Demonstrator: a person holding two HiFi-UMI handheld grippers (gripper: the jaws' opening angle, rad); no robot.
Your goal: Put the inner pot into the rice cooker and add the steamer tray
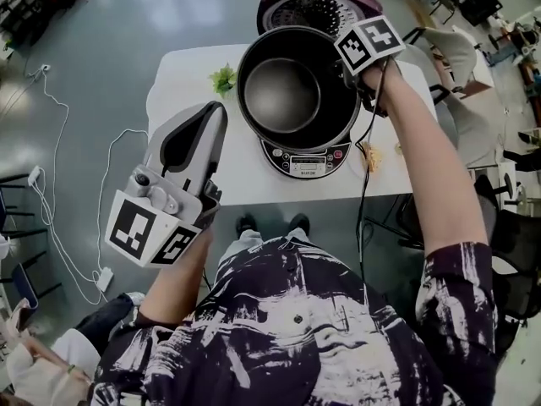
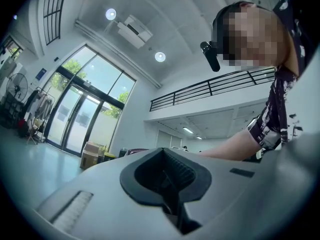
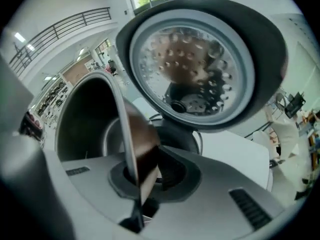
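Note:
The dark round inner pot (image 1: 283,91) hangs over the open rice cooker (image 1: 306,161) on the white table (image 1: 182,70). My right gripper (image 1: 348,76) is shut on the pot's right rim. In the right gripper view the thin rim of the inner pot (image 3: 85,124) runs down between the jaws of the right gripper (image 3: 137,184), with the cooker's raised lid (image 3: 195,69) behind it. My left gripper (image 1: 215,112) is held up over the table's front left, away from the pot. In its own view the left gripper (image 2: 170,184) is shut with nothing in it.
The cooker's lid (image 1: 317,7) stands open at the back. A small green sprig (image 1: 223,79) lies on the table left of the pot, and a small yellowish thing (image 1: 370,155) lies right of the cooker. Cables trail on the floor at the left.

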